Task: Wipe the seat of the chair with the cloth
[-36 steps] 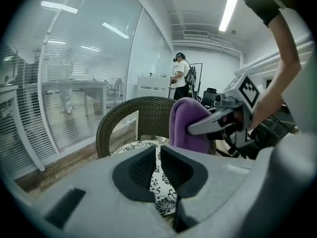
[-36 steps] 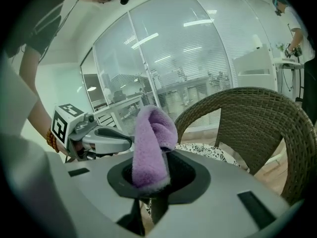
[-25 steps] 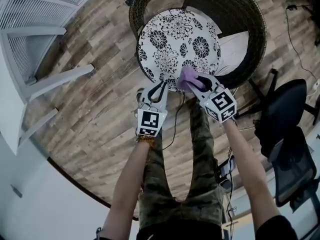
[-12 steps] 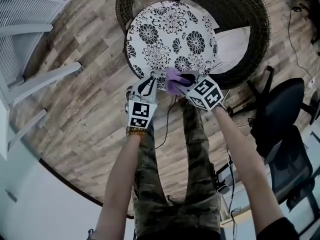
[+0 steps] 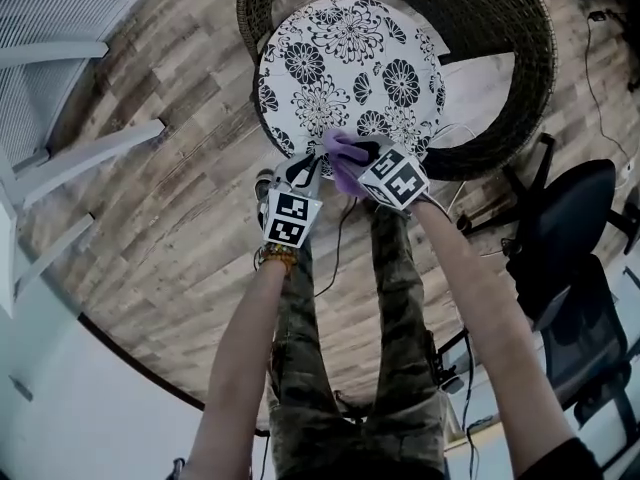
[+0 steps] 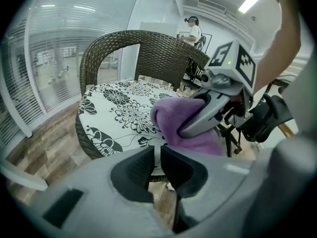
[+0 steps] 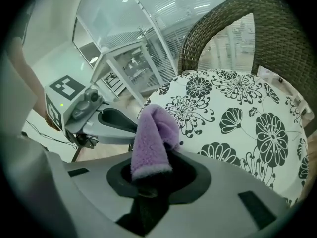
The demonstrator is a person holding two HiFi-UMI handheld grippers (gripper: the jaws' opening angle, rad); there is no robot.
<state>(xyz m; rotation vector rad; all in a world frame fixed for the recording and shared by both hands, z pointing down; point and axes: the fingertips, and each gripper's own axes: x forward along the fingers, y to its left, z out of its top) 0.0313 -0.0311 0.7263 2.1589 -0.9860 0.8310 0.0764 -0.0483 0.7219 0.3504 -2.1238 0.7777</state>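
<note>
The chair is dark wicker point(image 5: 500, 58) with a round white seat cushion point(image 5: 340, 58) printed with black flowers. The cushion also fills the left gripper view point(image 6: 119, 103) and the right gripper view point(image 7: 237, 108). My right gripper point(image 5: 358, 156) is shut on a folded purple cloth point(image 5: 343, 156) at the cushion's near edge. I cannot tell whether the cloth touches the cushion. The cloth point(image 7: 153, 138) sticks up between the jaws. My left gripper point(image 5: 308, 165) is just left of it, shut and holding nothing. From the left gripper view, the cloth point(image 6: 171, 115) hangs close in front.
A black office chair point(image 5: 570, 228) stands on the wooden floor to the right. White slatted furniture point(image 5: 60, 68) is at the left. A cable point(image 5: 345, 228) trails on the floor by my legs. A person point(image 6: 192, 26) stands far behind the chair.
My right gripper has carried the cloth a little to the left along the cushion's near edge, closer to the left gripper. The left gripper has barely shifted.
</note>
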